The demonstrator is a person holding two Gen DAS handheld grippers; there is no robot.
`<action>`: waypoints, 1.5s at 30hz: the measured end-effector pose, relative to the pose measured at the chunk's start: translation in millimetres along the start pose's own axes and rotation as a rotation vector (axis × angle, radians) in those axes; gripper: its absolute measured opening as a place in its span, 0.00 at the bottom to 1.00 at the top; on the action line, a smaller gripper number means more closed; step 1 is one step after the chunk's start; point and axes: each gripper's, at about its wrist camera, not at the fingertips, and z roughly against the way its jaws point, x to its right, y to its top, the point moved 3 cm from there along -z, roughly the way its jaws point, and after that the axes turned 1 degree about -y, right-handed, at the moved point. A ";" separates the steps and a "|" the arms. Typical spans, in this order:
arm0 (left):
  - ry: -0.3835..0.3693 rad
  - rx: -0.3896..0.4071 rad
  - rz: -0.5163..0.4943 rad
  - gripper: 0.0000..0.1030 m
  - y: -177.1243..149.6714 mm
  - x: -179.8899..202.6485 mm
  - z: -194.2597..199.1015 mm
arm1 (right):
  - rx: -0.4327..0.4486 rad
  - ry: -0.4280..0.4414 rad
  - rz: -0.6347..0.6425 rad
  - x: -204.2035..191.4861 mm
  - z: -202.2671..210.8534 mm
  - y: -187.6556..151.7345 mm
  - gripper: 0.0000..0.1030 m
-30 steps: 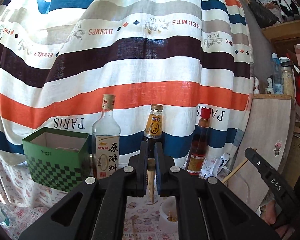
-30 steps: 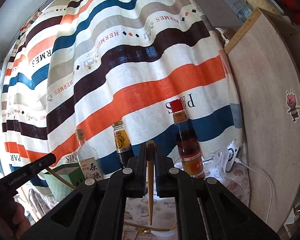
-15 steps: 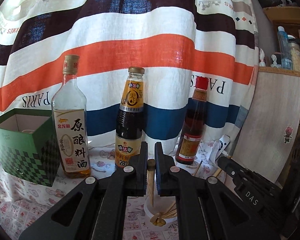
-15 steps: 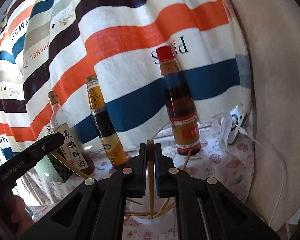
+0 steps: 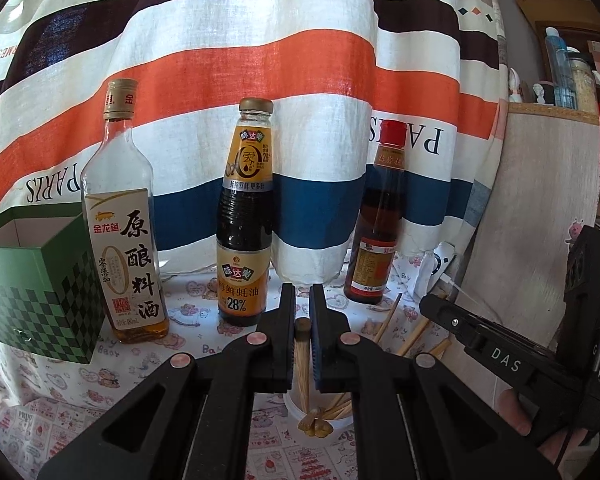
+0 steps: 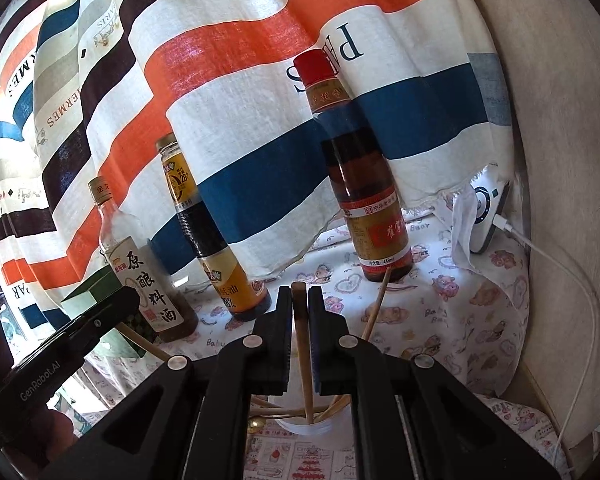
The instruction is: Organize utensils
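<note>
- Low in the frame of the left wrist view, a white cup (image 5: 296, 410) sits on the printed tablecloth (image 5: 148, 364) with several chopsticks (image 5: 388, 320) leaning out of it to the right and a gold-coloured utensil end (image 5: 314, 426) at its front rim.
- The left gripper (image 5: 302, 312) is clenched on one wooden chopstick (image 5: 302, 360), which stands upright between the jaws, its lower end down in the cup.
- In the right wrist view the right gripper (image 6: 300, 304) is likewise closed on a darker chopstick (image 6: 303, 352), near upright, its tip inside the same cup (image 6: 304, 426).
- A loose chopstick (image 6: 376, 308) leans up and right from that cup, close beside the right gripper's jaw.
- Behind the cup stand three bottles: a cooking wine bottle (image 5: 124, 216) at left, an oyster sauce bottle (image 5: 246, 216) in the middle, and a red-capped bottle (image 5: 382, 224) at right.
- A green checkered box (image 5: 36, 288) sits at far left.
- A striped curtain (image 5: 300, 60) hangs across the back.
</note>
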 end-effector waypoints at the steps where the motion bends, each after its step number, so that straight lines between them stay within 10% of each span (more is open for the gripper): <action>1: 0.001 0.003 0.000 0.06 0.8 -0.6 1.4 | -0.006 0.008 0.002 -0.5 -0.6 -0.3 0.10; 5: 0.012 0.020 -0.014 0.14 4.1 -2.3 9.2 | -0.002 0.009 -0.011 0.7 2.7 0.9 0.27; 19: 0.159 0.206 -0.038 0.91 12.1 -38.5 121.1 | 0.138 0.045 -0.001 -30.3 64.0 22.0 0.56; 27: 0.189 0.259 -0.050 0.99 -3.4 -57.3 176.8 | 0.194 0.076 0.074 -72.3 108.5 12.2 0.83; 39: 0.221 0.303 0.015 1.00 -55.0 -92.5 206.6 | 0.143 -0.001 0.132 -89.8 137.1 -66.8 0.90; 45: 0.183 0.164 0.114 1.00 -91.0 -115.2 166.1 | 0.081 -0.092 0.161 -79.4 104.6 -107.6 0.90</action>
